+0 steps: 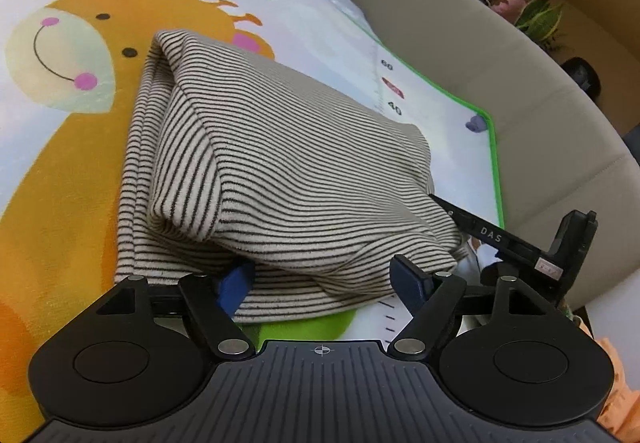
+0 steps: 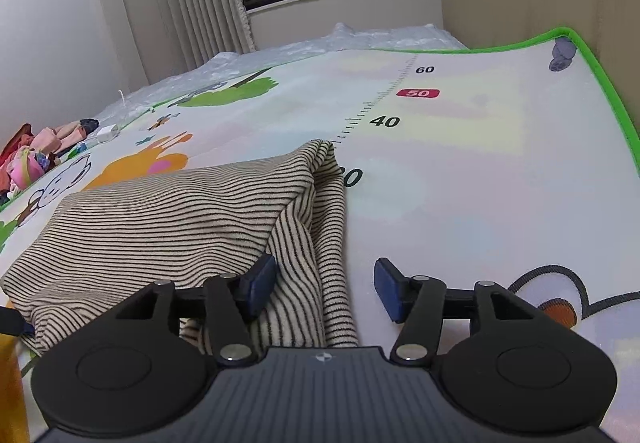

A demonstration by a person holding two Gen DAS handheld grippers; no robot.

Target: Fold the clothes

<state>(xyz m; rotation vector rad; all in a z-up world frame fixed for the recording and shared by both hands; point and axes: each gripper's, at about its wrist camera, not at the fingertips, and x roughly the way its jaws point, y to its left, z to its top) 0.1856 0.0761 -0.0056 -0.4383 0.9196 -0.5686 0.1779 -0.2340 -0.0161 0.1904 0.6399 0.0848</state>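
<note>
A bed is covered by a cartoon play mat point(image 2: 480, 171) with a green border and a printed height scale, and on the mat a striped garment point(image 1: 256, 171) is laid, cream with thin dark lines. The garment is seen already doubled over: an upper layer is folded back across a lower one, and several stacked edges are visible along its left side in the left wrist view. It is judged that at least one fold has been completed and that the piece is close to a compact bundle, though the top layer bulges and is not pressed flat, so some smoothing or a last fold is probably left.

At the far left of the right wrist view a pile of pink and red clothes point(image 2: 28, 159) is seen at the mat's edge; these appear unfolded, so the task as a whole is judged far from finished.

The left gripper point(image 1: 326, 277) is released, its blue pads standing wide apart at the near hem with cloth lying between them but not pinched. The right gripper point(image 2: 326, 289) is likewise released: its pads are parted, the left pad point(image 2: 260, 283) touching a fold of cloth and the right pad point(image 2: 390, 293) over bare mat.
</note>
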